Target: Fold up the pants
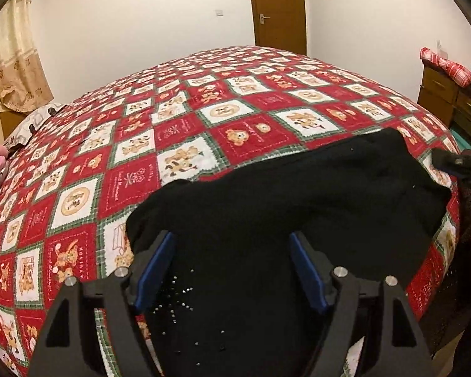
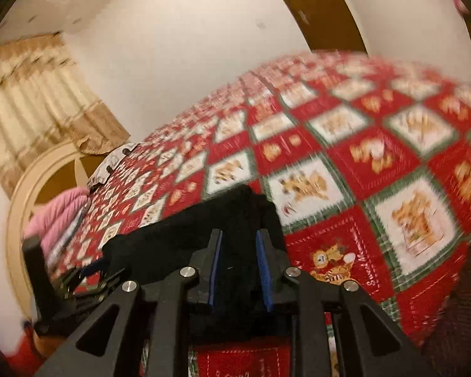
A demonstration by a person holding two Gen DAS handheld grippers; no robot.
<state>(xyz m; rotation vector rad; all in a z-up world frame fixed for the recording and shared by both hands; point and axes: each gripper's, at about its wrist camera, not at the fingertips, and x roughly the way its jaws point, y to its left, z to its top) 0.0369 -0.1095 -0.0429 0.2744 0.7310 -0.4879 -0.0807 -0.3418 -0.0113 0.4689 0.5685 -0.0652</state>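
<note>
Currently, the black knit fabric pants point(image 1: 267, 220) lie on the red, white and green patchwork bear-print quilt point(image 1: 172, 132), near the edge closest to the person. In the left wrist view the garment's long axis runs from lower left to upper right, and a cluster of small silver studs marks the end nearest the camera.

The left gripper point(image 1: 232, 270) hovers directly over that studded end. Its 2 blue-padded fingers stand spread wide, with fabric below the gap but none pressed between the pads.

The right gripper point(image 2: 240, 270) has its 2 fingers drawn close, pinching a raised bunch of the same black fabric point(image 2: 235, 220). In this view, which is blurred, the cloth trails away to the left toward the left gripper point(image 2: 88, 273).

Judgement: each hand serves 1 end of the long axis. The left is nearer the studded end and is the hand that must close on it. The fold direction cannot be determined.
</note>
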